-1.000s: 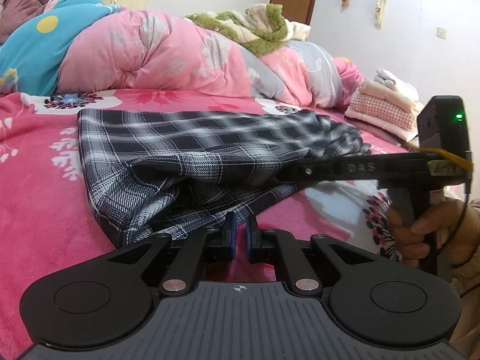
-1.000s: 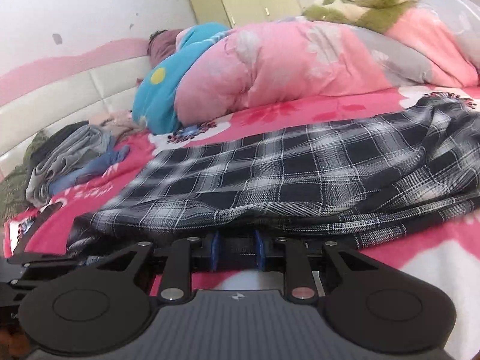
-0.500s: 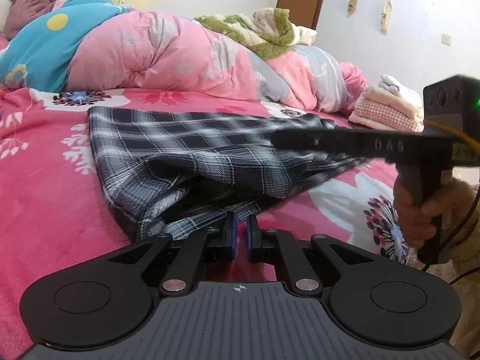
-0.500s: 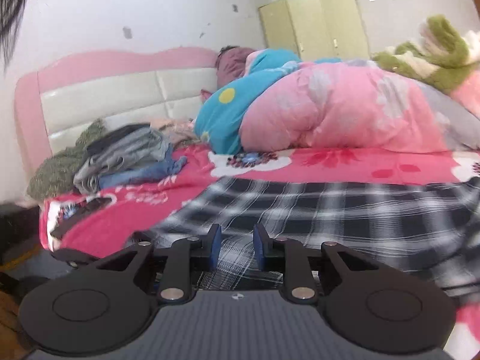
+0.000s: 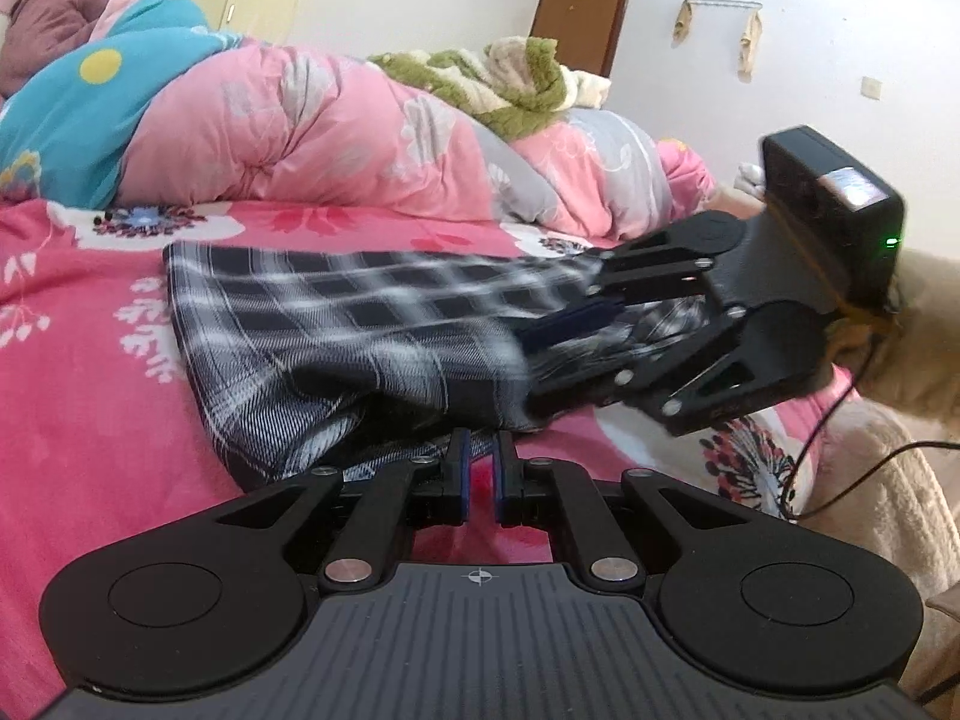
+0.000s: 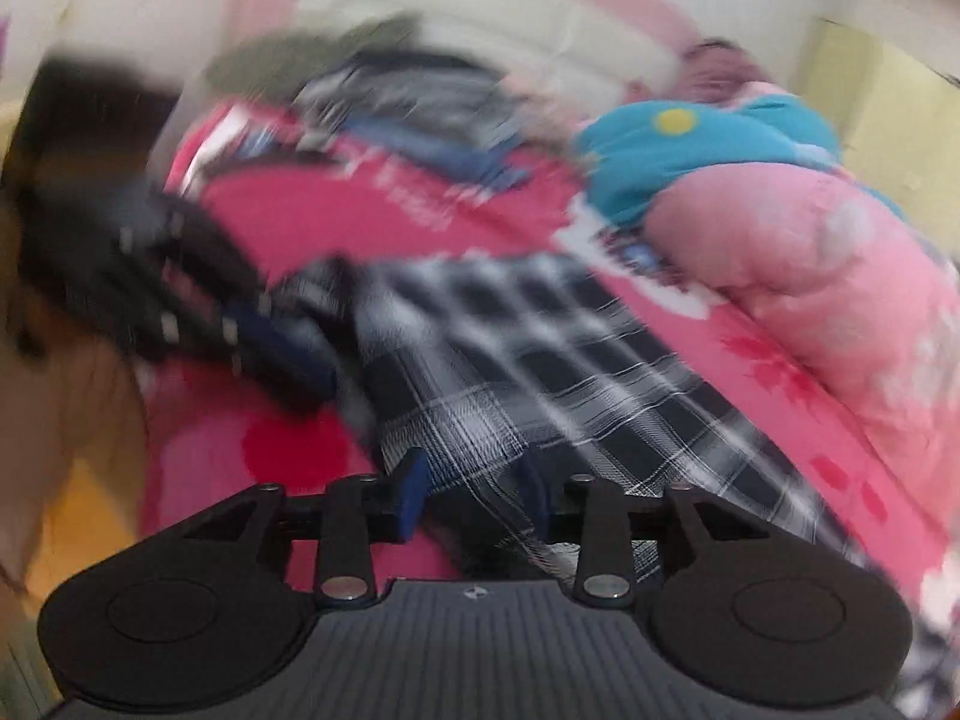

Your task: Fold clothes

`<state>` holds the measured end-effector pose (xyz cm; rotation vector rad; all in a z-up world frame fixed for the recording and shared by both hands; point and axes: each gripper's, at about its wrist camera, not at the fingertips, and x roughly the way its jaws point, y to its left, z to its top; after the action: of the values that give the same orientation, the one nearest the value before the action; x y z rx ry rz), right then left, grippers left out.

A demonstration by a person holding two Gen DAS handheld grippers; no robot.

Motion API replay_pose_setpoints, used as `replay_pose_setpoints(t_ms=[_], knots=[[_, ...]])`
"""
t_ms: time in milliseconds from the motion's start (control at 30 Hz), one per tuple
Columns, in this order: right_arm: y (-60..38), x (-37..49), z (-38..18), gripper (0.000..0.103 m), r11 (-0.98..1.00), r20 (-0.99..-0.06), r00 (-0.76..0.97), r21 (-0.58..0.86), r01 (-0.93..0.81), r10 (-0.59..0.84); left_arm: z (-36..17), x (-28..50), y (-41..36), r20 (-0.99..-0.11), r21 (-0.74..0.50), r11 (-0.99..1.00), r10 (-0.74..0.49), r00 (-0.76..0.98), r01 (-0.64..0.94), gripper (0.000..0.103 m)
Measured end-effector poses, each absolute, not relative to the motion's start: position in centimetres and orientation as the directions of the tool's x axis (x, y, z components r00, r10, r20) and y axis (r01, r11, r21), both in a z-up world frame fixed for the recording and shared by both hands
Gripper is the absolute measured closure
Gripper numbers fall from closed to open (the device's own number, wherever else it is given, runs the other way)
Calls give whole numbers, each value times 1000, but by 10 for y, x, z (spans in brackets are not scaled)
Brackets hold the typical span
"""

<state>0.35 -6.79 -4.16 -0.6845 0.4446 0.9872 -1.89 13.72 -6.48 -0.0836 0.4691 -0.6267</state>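
Note:
A black-and-white plaid garment (image 5: 336, 312) lies spread on the pink flowered bed sheet (image 5: 78, 390). My left gripper (image 5: 480, 468) is low at its near hem. Its fingers are almost together and seem pinched on that edge. The blurred right wrist view shows that left gripper (image 6: 282, 348) at the garment's (image 6: 540, 348) near-left corner. My right gripper (image 5: 531, 366) reaches in from the right with its jaws apart, one above and one below the garment's right end. In its own view, the right gripper (image 6: 474, 492) is open with plaid cloth between the fingers.
A thick pink duvet (image 5: 312, 138) with a green fleece blanket (image 5: 510, 84) on top runs along the far side of the bed. A person (image 5: 48, 30) lies at the far left. A loose pile of clothes (image 6: 420, 102) sits by the headboard. A cable (image 5: 840, 450) hangs at the right.
My right gripper let go of the near hem, lifted, swung round and opened wide over the garment's right end. My left gripper stayed at the near hem. The right view is now blurred.

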Motion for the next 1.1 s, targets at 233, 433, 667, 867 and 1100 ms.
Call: replay_pose_setpoints(t_ms=[233,433,667,867,1100], knots=[[-60,11,-40,71,307,-685,448,-327,-894,575,-47,-13,129,-391,-48,820,-541,745,570,94],[-57,11,-34,72,289,-689,445,-339,-895,572,-43,0,115,-425,124,786,-509,749,605,64],[-54,6,-26,69,221,-683,412,-353,-909,603,-55,15,100,-497,262,707,-485,720,657,66],[-53,15,-25,69,207,-690,390,-337,-919,609,-53,18,105,-476,223,723,-505,720,654,87],[-47,21,-31,70,177,-719,362,-322,-930,594,-52,22,111,-450,172,741,-527,720,650,94]])
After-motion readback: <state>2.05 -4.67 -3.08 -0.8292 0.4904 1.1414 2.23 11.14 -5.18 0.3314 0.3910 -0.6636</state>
